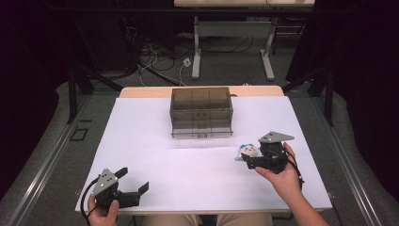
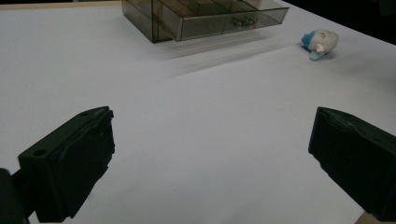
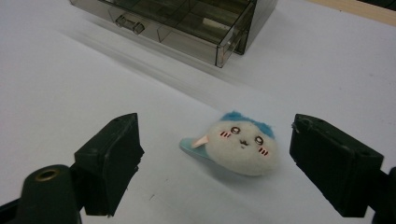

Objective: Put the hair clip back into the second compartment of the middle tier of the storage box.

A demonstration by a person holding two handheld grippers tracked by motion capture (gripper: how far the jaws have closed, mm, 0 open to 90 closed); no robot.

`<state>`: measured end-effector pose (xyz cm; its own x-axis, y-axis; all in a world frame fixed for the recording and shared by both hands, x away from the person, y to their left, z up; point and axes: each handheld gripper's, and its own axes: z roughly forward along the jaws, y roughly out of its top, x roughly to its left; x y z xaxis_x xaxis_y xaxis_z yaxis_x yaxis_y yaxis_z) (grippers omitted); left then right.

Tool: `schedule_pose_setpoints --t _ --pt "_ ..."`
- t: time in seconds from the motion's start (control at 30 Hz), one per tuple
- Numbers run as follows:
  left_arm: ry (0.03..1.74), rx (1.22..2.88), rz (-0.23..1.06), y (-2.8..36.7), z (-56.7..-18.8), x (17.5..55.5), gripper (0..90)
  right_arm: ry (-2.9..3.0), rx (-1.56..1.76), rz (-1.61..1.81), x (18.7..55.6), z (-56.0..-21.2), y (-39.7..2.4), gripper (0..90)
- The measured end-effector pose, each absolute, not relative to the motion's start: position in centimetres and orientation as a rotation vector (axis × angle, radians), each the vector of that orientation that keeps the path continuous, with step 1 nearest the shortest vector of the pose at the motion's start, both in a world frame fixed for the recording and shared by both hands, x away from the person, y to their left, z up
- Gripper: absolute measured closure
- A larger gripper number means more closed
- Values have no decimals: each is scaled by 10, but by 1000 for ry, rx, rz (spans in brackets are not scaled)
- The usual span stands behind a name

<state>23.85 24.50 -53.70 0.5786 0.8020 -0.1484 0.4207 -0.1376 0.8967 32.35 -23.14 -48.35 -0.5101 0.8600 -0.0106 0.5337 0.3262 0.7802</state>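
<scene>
High view: a white table (image 1: pixel 197 155) carries a smoky transparent drawer box (image 1: pixel 201 112) near its far middle. The left gripper (image 1: pixel 134 181), held in the person's left hand (image 1: pixel 101 214) at the near left corner, has its jaws spread apart over bare table. The right gripper (image 1: pixel 244 157), held in the right hand (image 1: pixel 282 176) at the right side, points toward the table's centre, with a small plush toy (image 1: pixel 248 150) at its tip, in front of the box and to its right.

Left gripper view: both black jaws stand wide apart with nothing between them. The drawer box (image 2: pixel 205 16) lies far ahead, one drawer drawn out; the plush toy (image 2: pixel 320 43) rests well apart at upper right.

Right gripper view: the jaws are parted, flanking the plush toy (image 3: pixel 240 144) without touching it. The toy, white with a blue tuft and a small printed face, lies on the table between them. Beyond it the drawer box (image 3: pixel 187 23) shows an open drawer with divided compartments.
</scene>
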Motion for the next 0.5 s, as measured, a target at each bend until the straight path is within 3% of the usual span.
schedule_pose_setpoints --t 0.5 --pt "1005 1774 450 245 -538 239 5 2198 1395 990 349 -491 -231 159"
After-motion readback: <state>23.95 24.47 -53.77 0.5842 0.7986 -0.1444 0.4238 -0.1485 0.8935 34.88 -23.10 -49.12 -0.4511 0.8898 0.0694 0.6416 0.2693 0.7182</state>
